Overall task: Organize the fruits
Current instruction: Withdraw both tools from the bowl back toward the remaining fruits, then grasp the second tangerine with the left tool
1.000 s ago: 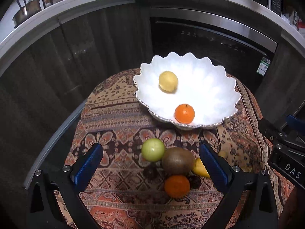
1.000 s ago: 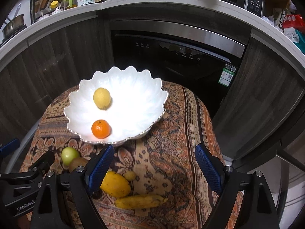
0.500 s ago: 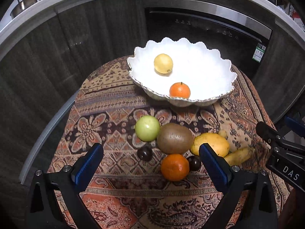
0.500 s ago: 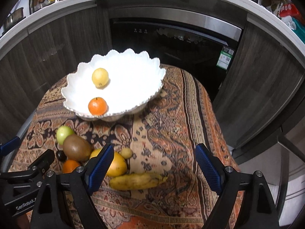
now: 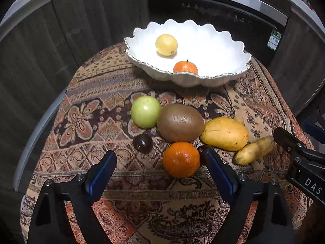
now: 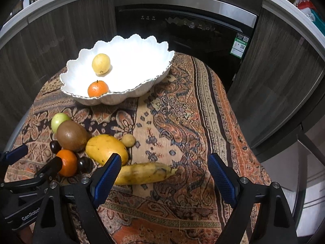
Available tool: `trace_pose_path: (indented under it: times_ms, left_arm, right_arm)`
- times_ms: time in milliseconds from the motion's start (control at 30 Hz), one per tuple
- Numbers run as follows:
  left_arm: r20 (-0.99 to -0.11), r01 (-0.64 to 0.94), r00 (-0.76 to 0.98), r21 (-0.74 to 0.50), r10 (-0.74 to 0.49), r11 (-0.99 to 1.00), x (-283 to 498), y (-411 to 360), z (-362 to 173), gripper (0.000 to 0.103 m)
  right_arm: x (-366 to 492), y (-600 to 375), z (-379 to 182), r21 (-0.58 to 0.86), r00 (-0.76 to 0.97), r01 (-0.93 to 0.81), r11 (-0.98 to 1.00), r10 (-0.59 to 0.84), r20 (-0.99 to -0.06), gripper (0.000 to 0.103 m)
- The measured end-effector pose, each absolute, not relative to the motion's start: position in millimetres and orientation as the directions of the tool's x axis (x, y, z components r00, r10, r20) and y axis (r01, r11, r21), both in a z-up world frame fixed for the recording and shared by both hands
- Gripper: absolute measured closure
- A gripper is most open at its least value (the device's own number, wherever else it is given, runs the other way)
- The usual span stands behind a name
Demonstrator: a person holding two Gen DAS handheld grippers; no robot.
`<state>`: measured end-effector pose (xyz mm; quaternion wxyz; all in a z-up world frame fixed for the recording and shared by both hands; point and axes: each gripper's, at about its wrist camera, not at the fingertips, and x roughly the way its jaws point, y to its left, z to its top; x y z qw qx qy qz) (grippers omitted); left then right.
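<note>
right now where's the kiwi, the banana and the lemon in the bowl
kiwi [image 5: 180,123], left wrist view, middle of its brown skin
banana [image 6: 145,175], right wrist view, middle of its length
lemon [image 5: 166,44], left wrist view, centre of its rind

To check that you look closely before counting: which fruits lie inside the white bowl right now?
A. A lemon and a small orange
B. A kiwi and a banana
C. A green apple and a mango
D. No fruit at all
A: the white bowl holds only the lemon and a small orange; all other fruit lies on the patterned cloth.
</note>
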<state>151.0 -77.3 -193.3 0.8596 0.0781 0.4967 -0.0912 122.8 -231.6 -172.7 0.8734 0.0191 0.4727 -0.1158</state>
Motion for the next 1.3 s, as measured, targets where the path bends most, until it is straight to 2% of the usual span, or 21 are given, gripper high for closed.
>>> trace_pose_path:
  times_ms: [167, 533, 600, 667, 800, 833, 867, 1300]
  left_arm:
    - [-0.882, 0.236, 0.465, 0.035, -0.081, 0.971, 154, -79, -206, 0.024]
    - [-0.895, 0.245, 0.433, 0.005, -0.105, 0.969, 158, -83, -223, 0.026]
    - [-0.893, 0.249, 0.435, -0.003, -0.115, 0.968, 158, -83, -224, 0.031]
    - [-0.895, 0.265, 0.429, -0.004, -0.121, 0.964, 158, -86, -226, 0.042]
    - [-0.889, 0.281, 0.435, -0.016, -0.143, 0.959, 156, -89, -227, 0.05]
    - [-0.889, 0.288, 0.432, -0.027, -0.155, 0.957, 156, -90, -226, 0.056]
    - [-0.889, 0.291, 0.43, -0.029, -0.158, 0.956, 156, -91, -226, 0.057]
    - [-0.892, 0.259, 0.438, 0.007, -0.111, 0.966, 151, -83, -219, 0.059]
  right_arm:
    - [123, -232, -179, -0.082, 0.516, 0.221, 0.972, -0.188, -0.836, 0.016]
    - [125, -235, -190, -0.081, 0.495, 0.225, 0.971, -0.185, -0.849, 0.016]
    - [126, -235, -192, -0.082, 0.491, 0.225, 0.971, -0.186, -0.851, 0.016]
    - [126, -236, -194, -0.074, 0.488, 0.226, 0.971, -0.179, -0.854, 0.016]
    - [127, -240, -197, -0.067, 0.48, 0.236, 0.969, -0.176, -0.86, 0.016]
    - [127, -241, -198, -0.066, 0.478, 0.237, 0.969, -0.176, -0.86, 0.016]
    - [127, -241, -198, -0.065, 0.478, 0.238, 0.969, -0.175, -0.861, 0.016]
    - [126, -234, -198, -0.052, 0.479, 0.218, 0.975, -0.154, -0.865, 0.016]
